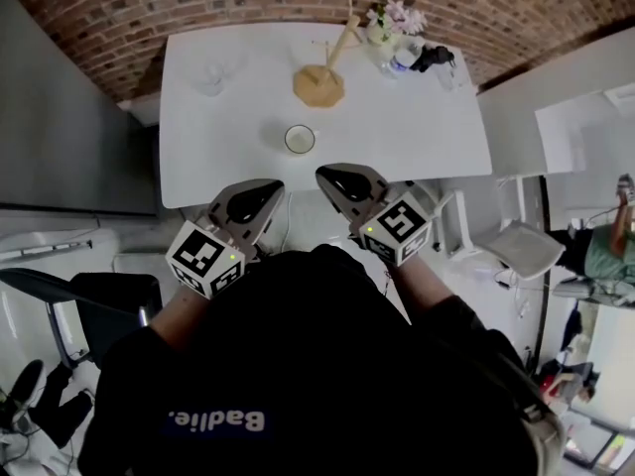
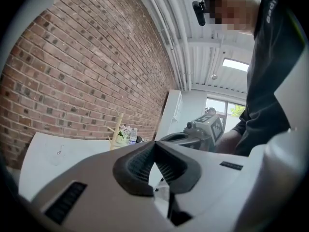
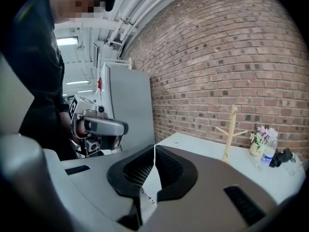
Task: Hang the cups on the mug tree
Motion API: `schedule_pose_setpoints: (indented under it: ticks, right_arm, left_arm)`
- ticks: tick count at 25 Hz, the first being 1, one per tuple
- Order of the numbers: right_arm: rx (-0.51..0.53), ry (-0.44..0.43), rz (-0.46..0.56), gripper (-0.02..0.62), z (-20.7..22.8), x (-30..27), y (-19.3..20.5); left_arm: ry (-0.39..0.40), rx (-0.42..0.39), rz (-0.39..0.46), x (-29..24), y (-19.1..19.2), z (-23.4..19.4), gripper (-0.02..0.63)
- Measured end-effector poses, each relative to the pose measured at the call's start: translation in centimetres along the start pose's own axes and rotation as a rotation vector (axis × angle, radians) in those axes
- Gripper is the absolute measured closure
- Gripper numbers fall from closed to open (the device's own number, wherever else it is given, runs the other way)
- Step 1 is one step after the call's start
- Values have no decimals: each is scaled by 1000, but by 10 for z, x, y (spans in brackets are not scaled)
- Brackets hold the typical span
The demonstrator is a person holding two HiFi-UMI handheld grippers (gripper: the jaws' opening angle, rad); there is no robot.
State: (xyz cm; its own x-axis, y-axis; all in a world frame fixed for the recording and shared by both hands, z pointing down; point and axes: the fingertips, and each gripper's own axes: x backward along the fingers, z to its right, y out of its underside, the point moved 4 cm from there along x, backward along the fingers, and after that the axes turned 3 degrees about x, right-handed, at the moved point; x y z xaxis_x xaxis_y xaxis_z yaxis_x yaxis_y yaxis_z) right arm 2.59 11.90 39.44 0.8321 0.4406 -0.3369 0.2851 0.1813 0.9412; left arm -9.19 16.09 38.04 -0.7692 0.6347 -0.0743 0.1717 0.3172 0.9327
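The left gripper [image 2: 154, 145] had its jaws pressed together on nothing, and the right gripper [image 3: 154, 149] was likewise closed and empty. Both hung low in the head view, at the near edge of the white surface [image 1: 228, 137]. The white cup [image 1: 300, 139] stood upright at mid-frame, its contents impossible to tell. Just beyond it was the wooden mug tree [image 1: 319, 79], bare of cups. A clear glass [image 1: 211, 75] sat upper left, and a flower vase [image 1: 383, 28] held blooms upper right. Reaching in with the jaws unopened would likely shove the cup over, and a clumsy hang could topple the tree.
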Motion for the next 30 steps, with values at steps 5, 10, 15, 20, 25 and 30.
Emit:
schedule_pose_setpoints:
  ticks: [5,10,15,20,25,30]
  right_arm:
    - [12,26,-33,563,-4,-8,6]
    - [22,15,-42,563,4,-11,6]
    - [63,-10,-69,563,19,-24,11]
    - [84,-61,-115,561,37,-38,25]
    - [92,-109,-174,561,59,-52,40]
    - [154,-187,-310,516,72,-67,74]
  left_arm:
    - [16,1,-11,6,0,-11,604]
    - [29,7,-1,2,-7,-11,604]
    - [-7,-16,6,1,-14,-19,604]
    - [-68,18,2,-5,-18,-30,604]
    - [-94,23,-9,-20,-21,-37,604]
    - [-127,43,-5,-31,-20,-43,604]
